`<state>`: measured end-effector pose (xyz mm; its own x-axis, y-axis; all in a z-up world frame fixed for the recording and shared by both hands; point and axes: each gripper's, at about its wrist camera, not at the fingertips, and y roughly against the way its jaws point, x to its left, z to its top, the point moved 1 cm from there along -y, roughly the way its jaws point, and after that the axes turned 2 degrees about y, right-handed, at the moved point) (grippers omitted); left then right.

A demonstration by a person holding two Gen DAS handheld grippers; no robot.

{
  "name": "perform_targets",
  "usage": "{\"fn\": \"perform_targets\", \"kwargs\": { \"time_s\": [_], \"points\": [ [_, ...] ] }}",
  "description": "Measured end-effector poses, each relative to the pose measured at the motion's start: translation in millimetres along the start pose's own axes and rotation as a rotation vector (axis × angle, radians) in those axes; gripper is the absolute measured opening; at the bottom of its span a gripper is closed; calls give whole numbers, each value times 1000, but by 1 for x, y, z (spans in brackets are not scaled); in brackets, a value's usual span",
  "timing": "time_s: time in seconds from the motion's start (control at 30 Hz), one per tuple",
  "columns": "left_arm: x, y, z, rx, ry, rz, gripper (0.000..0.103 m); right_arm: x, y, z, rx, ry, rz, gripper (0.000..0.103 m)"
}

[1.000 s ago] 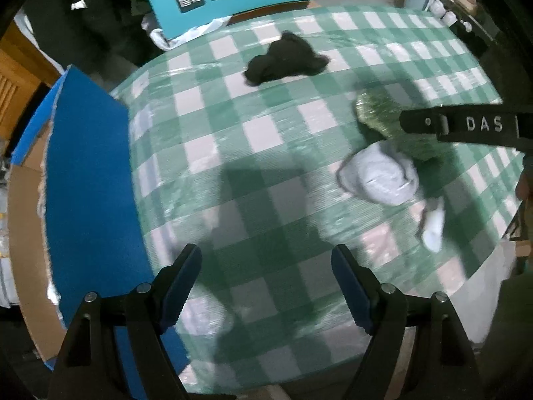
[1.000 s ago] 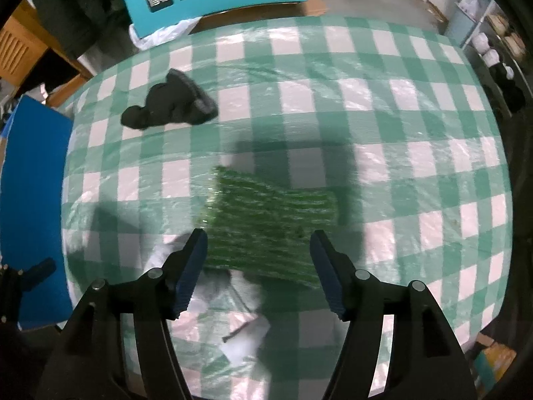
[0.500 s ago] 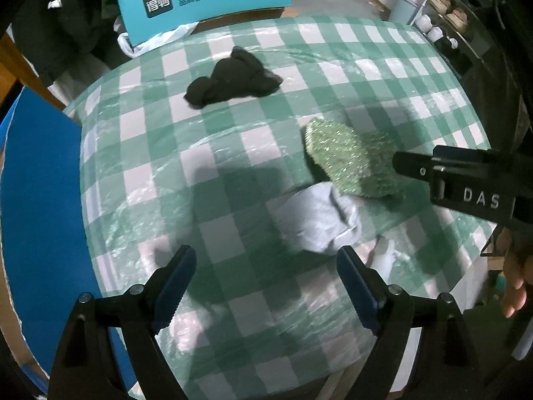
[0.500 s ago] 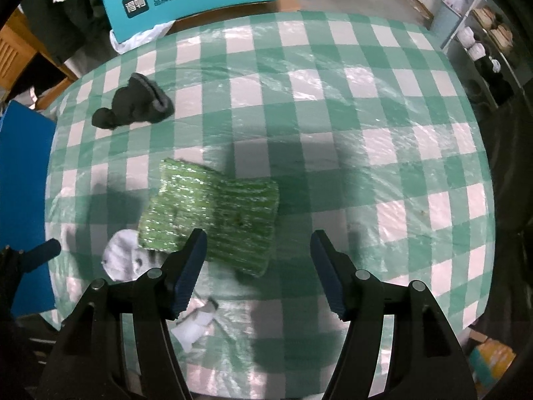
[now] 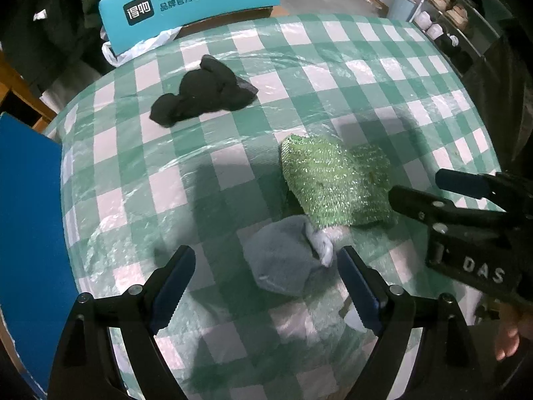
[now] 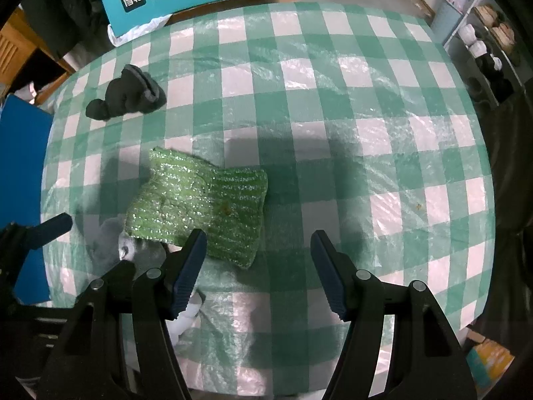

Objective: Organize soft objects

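- The grey soft bundle (image 5: 283,260) sits low on the surface (image 5: 233,153), and I see it between the fingers of my left gripper (image 5: 266,286), which are spread wide and not touching it.
- A small white crumpled piece (image 5: 324,243) lies against the bundle at its 2 o'clock edge.
- The green glittery cloth (image 5: 333,180) lies flat just past the bundle, toward 1 o'clock, with its near edge over the white piece.
- In my right wrist view the same green cloth (image 6: 200,206) is at 11 o'clock from my right gripper (image 6: 258,273); its jaws stand apart with only checked surface between them, the left finger overlapping the cloth's near edge in the view.
- The black soft item (image 5: 203,91) lies well apart from the others, toward 11 o'clock on the far side of the surface.
- A blue board (image 5: 30,233) runs along the surface's 9 o'clock edge.
- A teal sign with printed characters (image 5: 190,3) stands beyond the far edge at 12 o'clock.
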<state>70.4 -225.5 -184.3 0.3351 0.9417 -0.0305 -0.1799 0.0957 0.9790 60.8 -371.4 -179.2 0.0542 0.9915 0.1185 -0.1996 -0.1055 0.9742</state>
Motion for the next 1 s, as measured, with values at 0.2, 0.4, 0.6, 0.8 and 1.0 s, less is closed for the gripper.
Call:
{"fn": "perform_targets", "kwargs": {
  "time_s": [0.2,0.4,0.6,0.8,1.0],
  "points": [
    [-3,-12,3,5,-14,3,88,-3,-3,2,3,-12,-2,66],
    [1,-17,4,10,-10,-29,61,-3,-5,3,5,-18,0,66],
    [9,-16,3,19,-6,-48,43,8,-14,8,14,-4,13,67],
    [24,-15,0,26,11,-53,40,25,-23,16,6,18,42,67],
    [43,-12,-4,21,28,-8,40,44,-35,26,5,52,21,67]
  ]
}}
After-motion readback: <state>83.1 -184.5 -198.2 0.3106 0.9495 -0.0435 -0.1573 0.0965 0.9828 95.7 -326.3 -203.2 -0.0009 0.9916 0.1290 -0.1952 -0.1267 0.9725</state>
